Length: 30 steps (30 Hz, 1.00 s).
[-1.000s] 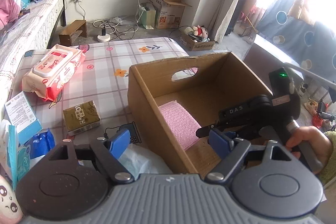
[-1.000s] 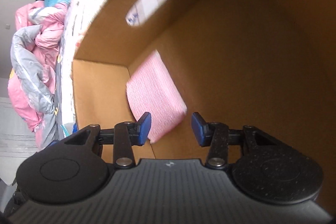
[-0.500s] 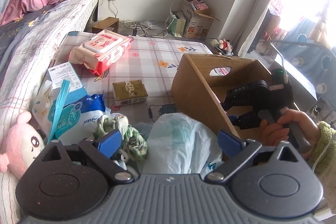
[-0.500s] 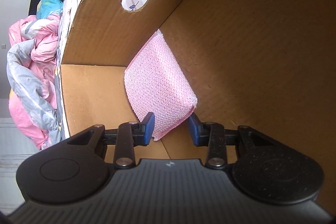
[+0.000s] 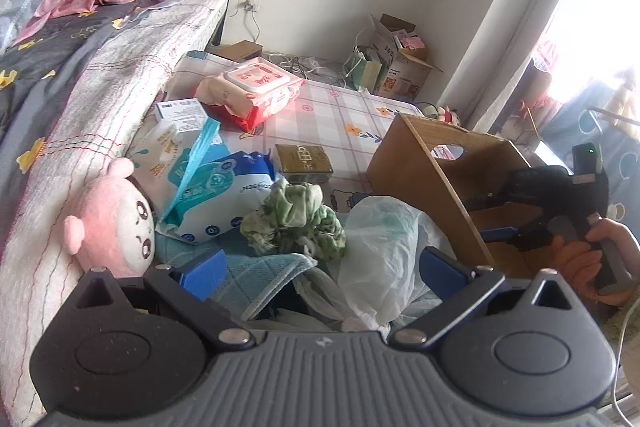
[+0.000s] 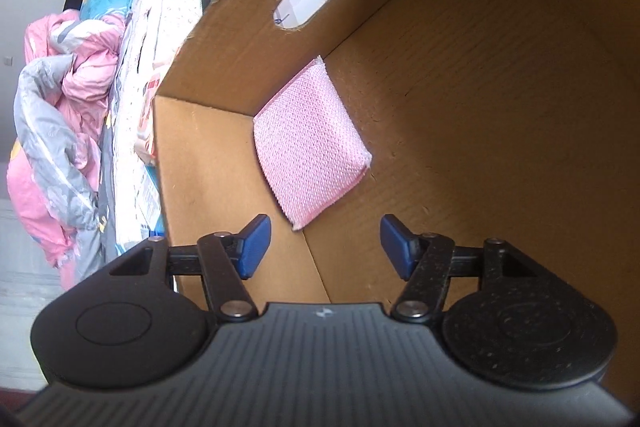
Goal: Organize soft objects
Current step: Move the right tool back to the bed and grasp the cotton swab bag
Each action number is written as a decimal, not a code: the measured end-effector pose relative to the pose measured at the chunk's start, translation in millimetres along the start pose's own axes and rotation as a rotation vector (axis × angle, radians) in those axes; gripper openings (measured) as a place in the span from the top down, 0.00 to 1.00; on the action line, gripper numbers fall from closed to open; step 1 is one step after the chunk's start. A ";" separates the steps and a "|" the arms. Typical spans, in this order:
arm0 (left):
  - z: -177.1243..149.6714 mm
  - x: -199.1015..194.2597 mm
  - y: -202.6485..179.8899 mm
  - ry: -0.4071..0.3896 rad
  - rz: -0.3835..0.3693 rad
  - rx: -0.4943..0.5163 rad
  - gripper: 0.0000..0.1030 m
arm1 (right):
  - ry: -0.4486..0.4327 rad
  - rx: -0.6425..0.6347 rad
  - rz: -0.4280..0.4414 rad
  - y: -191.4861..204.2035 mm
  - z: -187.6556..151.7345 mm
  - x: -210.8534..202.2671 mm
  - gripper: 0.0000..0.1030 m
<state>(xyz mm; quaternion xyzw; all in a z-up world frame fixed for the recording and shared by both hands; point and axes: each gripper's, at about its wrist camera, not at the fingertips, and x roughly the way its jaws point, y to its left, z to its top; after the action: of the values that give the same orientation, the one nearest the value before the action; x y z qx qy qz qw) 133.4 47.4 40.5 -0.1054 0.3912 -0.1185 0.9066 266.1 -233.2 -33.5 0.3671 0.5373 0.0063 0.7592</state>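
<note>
**Sponge is in the box, left hand going shopping in the pile**

Bedroom scene: a bed with a patterned quilt [image 5: 100, 67] runs down the left, and pushed against it sits a low tabletop [image 5: 336, 115] in a checked flower cloth. Going left to right on it: a pink plush toy [image 5: 116, 215], a blue wipes pack [image 5: 216, 195], a scrunched green cloth [image 5: 296, 219], a white plastic bag [image 5: 384, 251], then the cardboard box [image 5: 424, 183].

Left gripper [image 5: 320, 271] hangs over the pile, its fingers just spread to full width, gripping nothing; a teal towel [image 5: 260, 275] and the bag lie under the gap.

Right gripper [image 6: 324, 243] is inside the cardboard box [image 6: 480, 107], fingers just let go and half spread, nothing between them. The pink sponge cloth [image 6: 310, 147] lies in the box's far corner, clear of the pads.

My read: one drop-off done, next pick starting. The left needs to drop onto one soft item, probably the green cloth or towel, without snagging the bag.
</note>
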 end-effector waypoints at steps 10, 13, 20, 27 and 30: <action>-14.2 -34.6 25.1 -0.126 0.130 0.052 0.00 | -0.151 -0.236 0.011 57.4 -40.8 -82.5 0.40; -12.5 -32.4 29.3 -0.147 0.169 0.075 0.00 | -0.143 -0.338 0.081 73.6 -55.5 -102.0 0.40; 3.7 -1.0 34.8 -0.183 0.268 0.163 0.10 | -0.007 -0.496 0.240 177.9 -73.9 -59.4 0.40; 32.8 52.3 53.1 -0.126 0.272 0.181 0.38 | 0.157 -0.527 0.247 257.6 -71.7 58.2 0.40; 41.4 73.3 60.5 -0.097 0.273 0.176 0.46 | 0.180 -0.545 0.200 274.5 -65.3 97.9 0.40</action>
<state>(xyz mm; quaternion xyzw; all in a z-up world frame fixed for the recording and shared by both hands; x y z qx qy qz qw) 220.6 87.1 1.0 0.0228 0.3460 -0.0227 0.9377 359.5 42.7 31.9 0.1991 0.5423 0.2575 0.7746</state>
